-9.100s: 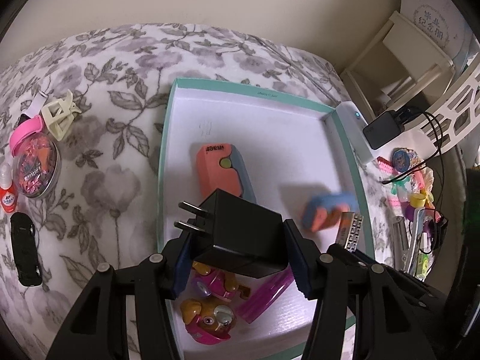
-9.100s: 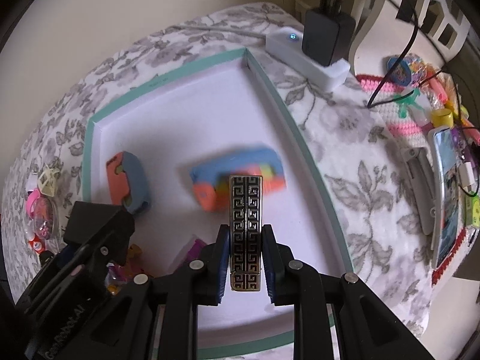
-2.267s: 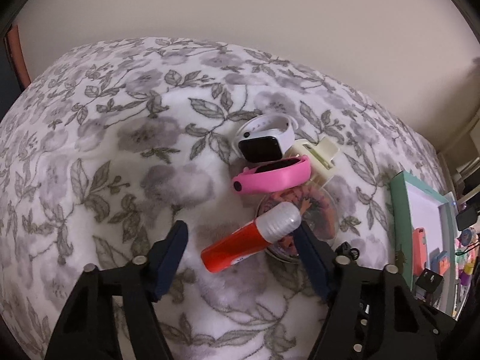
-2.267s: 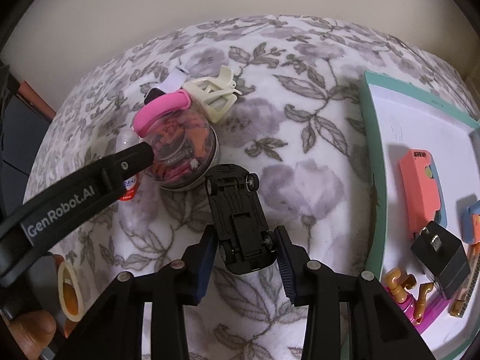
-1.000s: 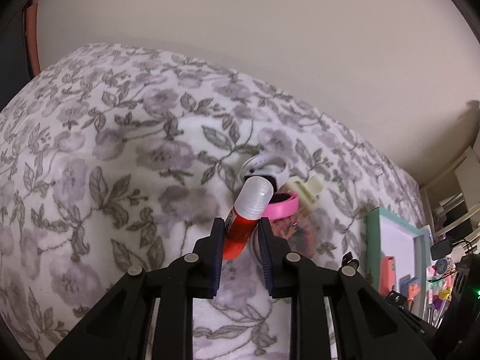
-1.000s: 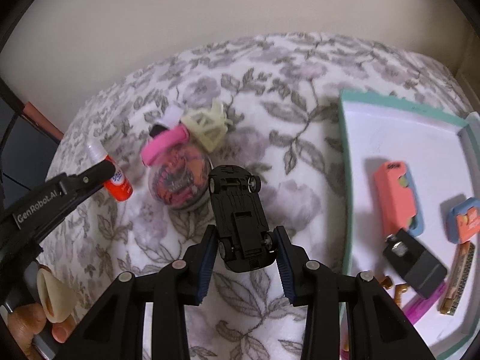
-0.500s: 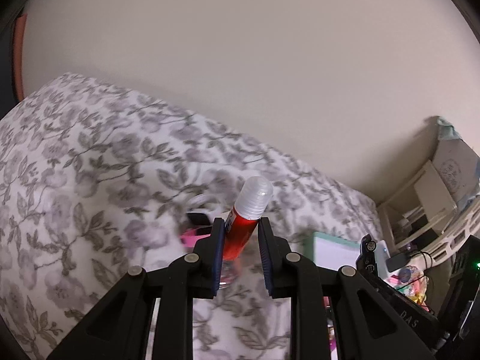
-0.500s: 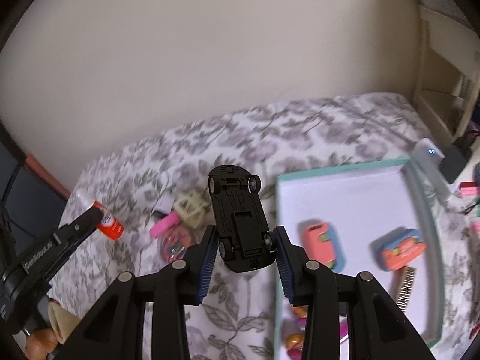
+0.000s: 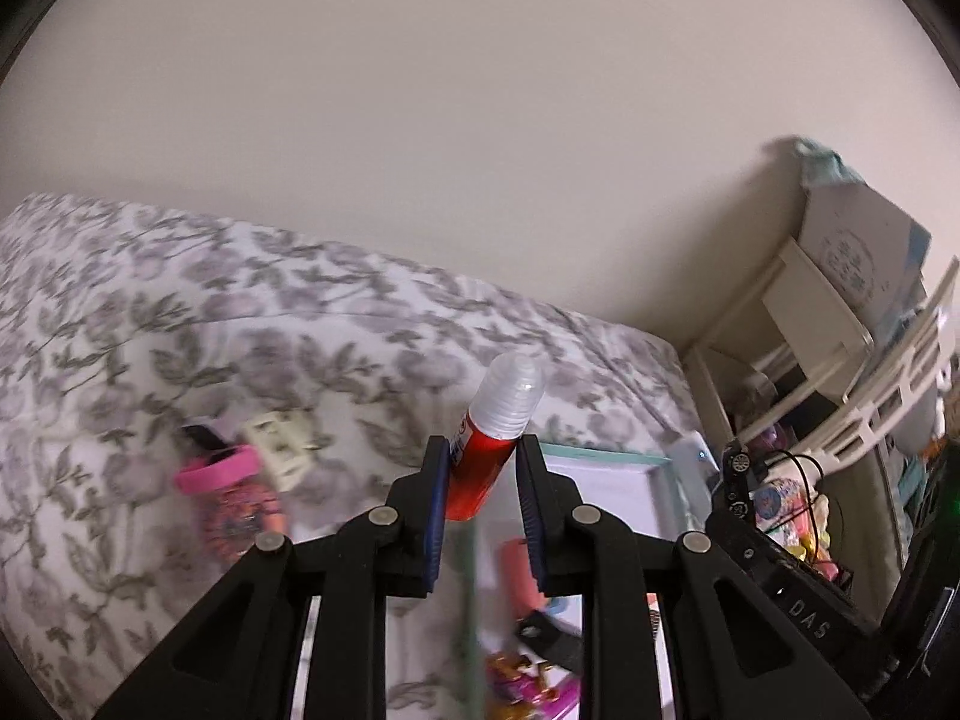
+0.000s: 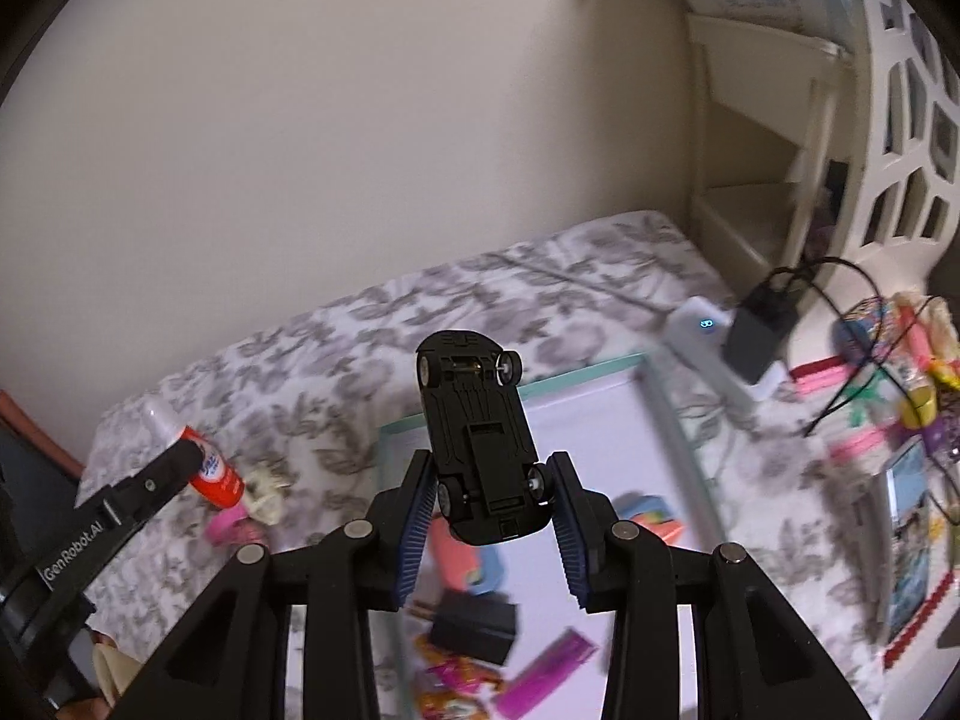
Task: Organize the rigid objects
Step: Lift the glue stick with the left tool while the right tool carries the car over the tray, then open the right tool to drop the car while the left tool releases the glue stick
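Observation:
My left gripper (image 9: 480,468) is shut on a red glue bottle (image 9: 489,453) with a clear cap, held in the air above the left rim of the teal-edged white tray (image 9: 600,455). My right gripper (image 10: 489,495) is shut on a black toy car (image 10: 480,444), underside up, held above the tray (image 10: 576,375). In the right wrist view the left gripper (image 10: 186,456) and its bottle (image 10: 210,474) show at the left. The tray holds a black charger (image 10: 474,624), an orange and blue case (image 10: 462,552) and pink toys (image 10: 540,678).
On the floral bedspread (image 9: 120,324) left of the tray lie a pink band (image 9: 219,468), a cream clip (image 9: 282,444) and a round clear box (image 9: 240,516). A white power strip with a black plug (image 10: 750,336) and cables sits right of the tray, by a cluttered shelf (image 10: 780,180).
Both grippers have risen and swung right towards the tray, each carrying its object. The tray has come under both of them. The views are blurred with motion.

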